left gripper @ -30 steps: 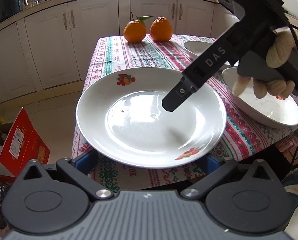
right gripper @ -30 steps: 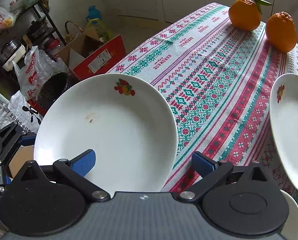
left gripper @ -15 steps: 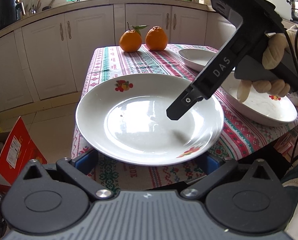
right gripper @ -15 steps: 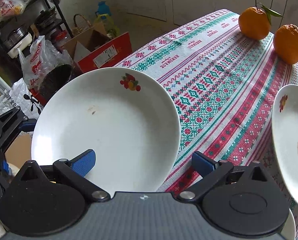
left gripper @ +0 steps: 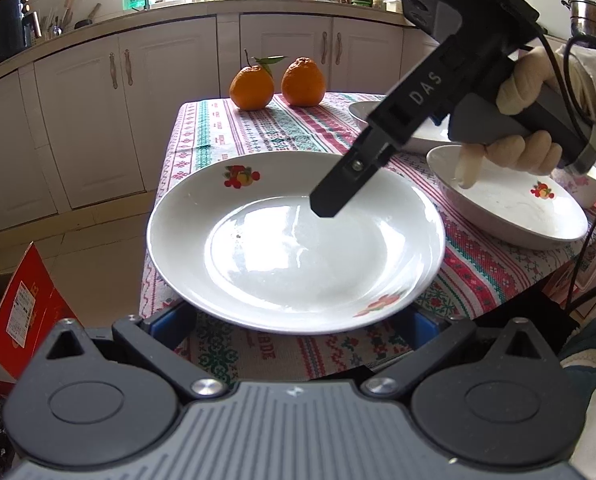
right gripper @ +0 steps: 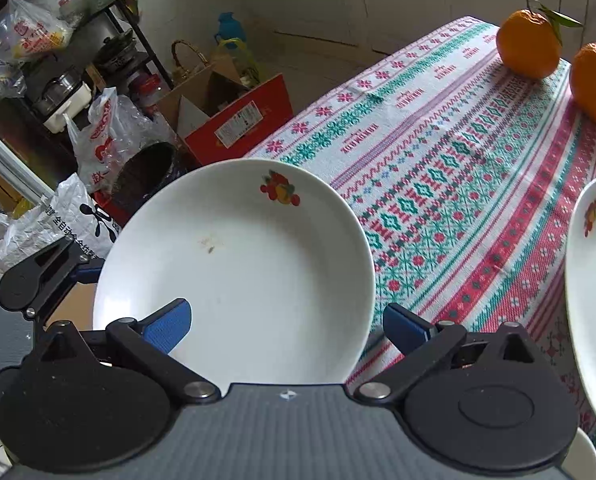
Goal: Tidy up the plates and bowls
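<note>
Left wrist view showed the large white plate (left gripper: 296,240) jutting past the near edge of the counter (left gripper: 298,132), its far part over the patterned cloth. The left tool (left gripper: 296,322) sat low at the plate's near rim, its blue pads set wide apart on either side beneath the rim, gripping nothing. The right tool (left gripper: 330,200), held in a gloved hand (left gripper: 526,120), pointed down over the plate's well; in the right wrist view its blue pads (right gripper: 166,326) stood spread above the plate (right gripper: 234,268), gripping nothing; contact could not be told. Two more plates (left gripper: 510,208) lay at the right, and two oranges (left gripper: 276,86) stood well apart at the far end. The step in hand appeared to be taking up this first plate. The next move likely called for one tool to close on the overhanging rim, then lift level and carry the plate onto the neighbouring ones.
</note>
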